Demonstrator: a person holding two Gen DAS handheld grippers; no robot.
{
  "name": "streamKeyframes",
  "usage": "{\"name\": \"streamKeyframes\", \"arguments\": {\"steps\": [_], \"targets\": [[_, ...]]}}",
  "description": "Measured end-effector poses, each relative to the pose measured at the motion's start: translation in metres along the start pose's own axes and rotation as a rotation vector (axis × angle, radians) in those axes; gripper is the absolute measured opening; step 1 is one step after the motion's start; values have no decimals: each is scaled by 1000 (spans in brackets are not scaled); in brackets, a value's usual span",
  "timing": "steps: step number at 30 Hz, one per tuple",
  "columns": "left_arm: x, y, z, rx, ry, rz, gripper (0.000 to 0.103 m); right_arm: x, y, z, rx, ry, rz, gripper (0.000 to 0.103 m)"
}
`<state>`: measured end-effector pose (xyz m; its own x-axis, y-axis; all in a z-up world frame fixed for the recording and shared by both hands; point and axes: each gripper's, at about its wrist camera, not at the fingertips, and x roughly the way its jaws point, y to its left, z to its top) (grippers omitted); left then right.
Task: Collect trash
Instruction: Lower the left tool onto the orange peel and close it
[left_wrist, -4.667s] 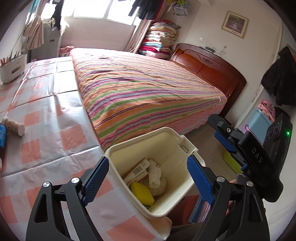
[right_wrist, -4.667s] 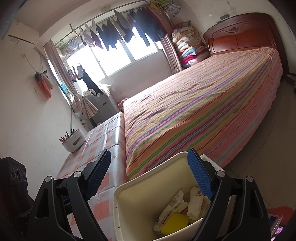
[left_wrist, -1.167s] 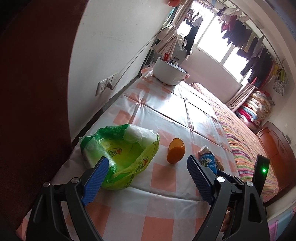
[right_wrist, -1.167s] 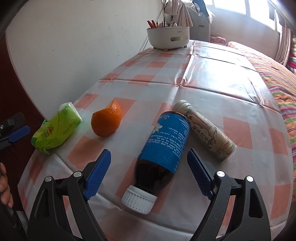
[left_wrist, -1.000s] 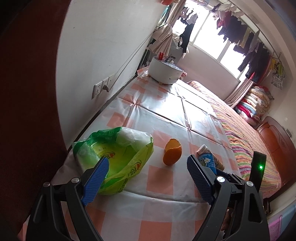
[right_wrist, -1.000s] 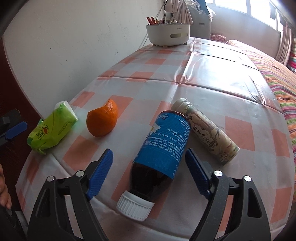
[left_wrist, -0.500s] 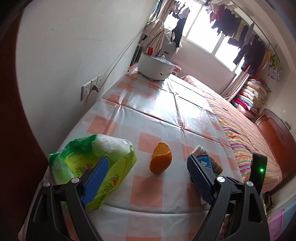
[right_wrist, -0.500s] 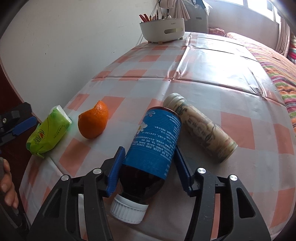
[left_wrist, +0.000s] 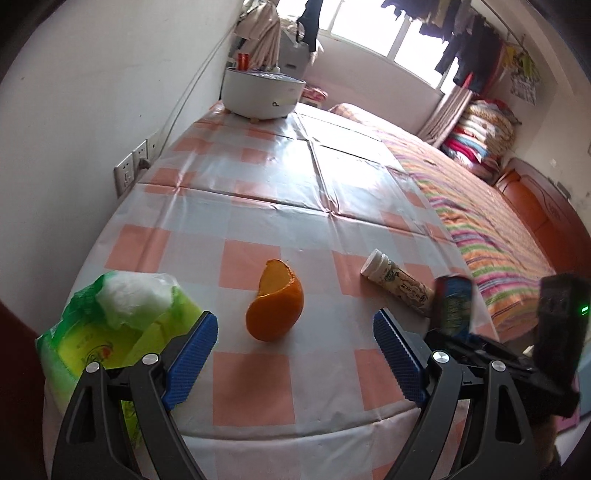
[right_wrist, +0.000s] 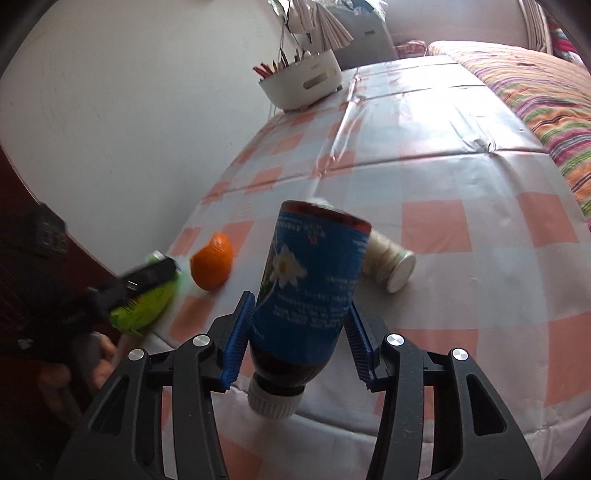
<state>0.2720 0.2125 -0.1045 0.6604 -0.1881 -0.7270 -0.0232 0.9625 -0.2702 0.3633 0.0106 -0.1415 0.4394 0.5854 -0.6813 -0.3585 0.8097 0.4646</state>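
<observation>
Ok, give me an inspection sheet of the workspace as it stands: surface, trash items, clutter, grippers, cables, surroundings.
Surface: table under glossy orange-and-white checked cloth, creased.
Job's things: brown bottle with blue label and white cap, lifted, cap toward the camera; hollow orange peel; beige printed tube with white cap lying flat; green plastic tissue pack at the near corner.
Clutter: white caddy holding pens at the far end.
Grippers: right gripper shut on the bottle; left gripper open, empty.
Cables: thin wire on the wall above the socket plate.
Surroundings: striped bed, window with hanging laundry.
</observation>
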Motion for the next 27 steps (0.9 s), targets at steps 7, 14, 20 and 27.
{"name": "streamKeyframes", "arguments": {"steps": [7,14,20,27], "targets": [[26,-9,1,53,58,22,84,-18,11,8,-6,-48,46,44],[36,-10,1,41,73,14,84,-26,15,7,-10,-74,74,44],[38,-9,2,16,68,0,83,-38,10,6,-6,-98,87,44],[46,-8,0,-9,99,-15,55,-37,9,6,1,-107,94,44]]}}
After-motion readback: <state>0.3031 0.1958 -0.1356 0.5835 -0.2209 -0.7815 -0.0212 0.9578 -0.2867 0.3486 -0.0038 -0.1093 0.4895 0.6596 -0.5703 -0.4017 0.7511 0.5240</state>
